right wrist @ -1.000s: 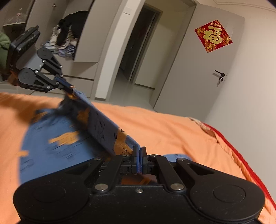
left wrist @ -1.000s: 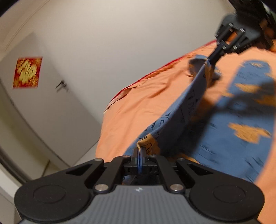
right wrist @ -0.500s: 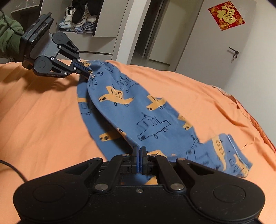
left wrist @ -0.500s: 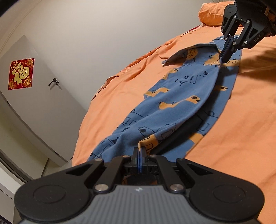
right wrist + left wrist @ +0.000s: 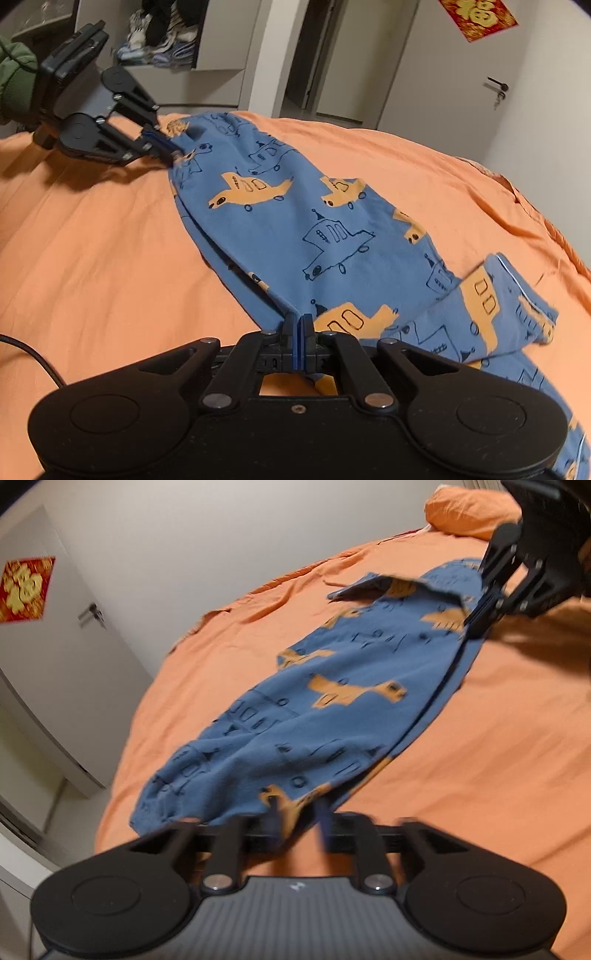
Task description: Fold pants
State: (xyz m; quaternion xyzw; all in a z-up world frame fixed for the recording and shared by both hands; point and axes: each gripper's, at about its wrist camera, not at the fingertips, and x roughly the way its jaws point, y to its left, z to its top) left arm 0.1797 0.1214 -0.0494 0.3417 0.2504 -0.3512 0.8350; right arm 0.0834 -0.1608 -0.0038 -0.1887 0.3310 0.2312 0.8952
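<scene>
Blue pants [image 5: 332,709] with orange vehicle prints lie folded lengthwise on the orange bed sheet [image 5: 498,738]; they also show in the right wrist view [image 5: 303,221]. My left gripper [image 5: 297,821] is open at the near end of the pants, its fingers apart and blurred. From the right wrist view the left gripper [image 5: 173,149] sits at the far end of the pants. My right gripper [image 5: 297,321] is shut on the folded edge of the pants, low on the bed. The right gripper also shows in the left wrist view [image 5: 476,622].
An orange pillow [image 5: 469,511] lies at the head of the bed. A white door [image 5: 454,74] with a red paper sign [image 5: 478,16] stands beyond the bed. An open wardrobe [image 5: 162,33] holds clothes. A black cable [image 5: 33,358] lies on the sheet.
Both grippers have lowered the lifted pant leg onto the other leg on the bed. My left gripper has opened and let go of the pants. My right gripper stays shut.
</scene>
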